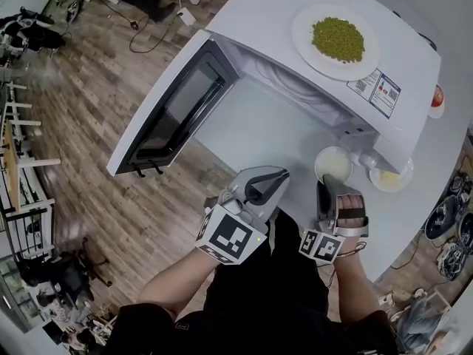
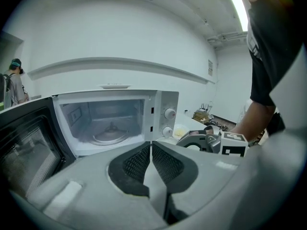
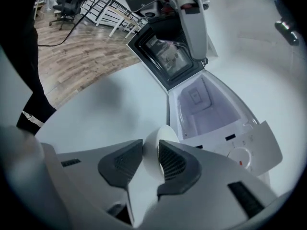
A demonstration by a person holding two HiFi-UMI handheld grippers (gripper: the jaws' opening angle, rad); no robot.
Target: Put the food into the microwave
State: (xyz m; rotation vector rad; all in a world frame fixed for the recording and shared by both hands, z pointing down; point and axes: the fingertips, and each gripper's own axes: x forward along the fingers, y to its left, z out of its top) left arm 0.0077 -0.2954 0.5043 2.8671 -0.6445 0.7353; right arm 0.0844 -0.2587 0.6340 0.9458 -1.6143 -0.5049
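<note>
The white microwave (image 1: 259, 17) stands with its door (image 1: 174, 113) swung open to the left; its cavity (image 2: 108, 121) holds only the glass turntable. On its top rests a white plate of green peas (image 1: 336, 39). A small white bowl (image 1: 334, 163) sits on the table below the control panel. My right gripper (image 1: 326, 185) is shut on that bowl's rim (image 3: 160, 134), one pad outside the wall and one inside. In front of the open cavity my left gripper (image 1: 281, 174) hangs shut, its pads (image 2: 139, 162) together on nothing.
A second small dish with yellowish food (image 1: 389, 177) lies right of the bowl against the microwave. The white table (image 1: 247, 143) ends at a wooden floor on the left. A person (image 2: 14, 87) stands far off; office chairs and cables sit on the floor.
</note>
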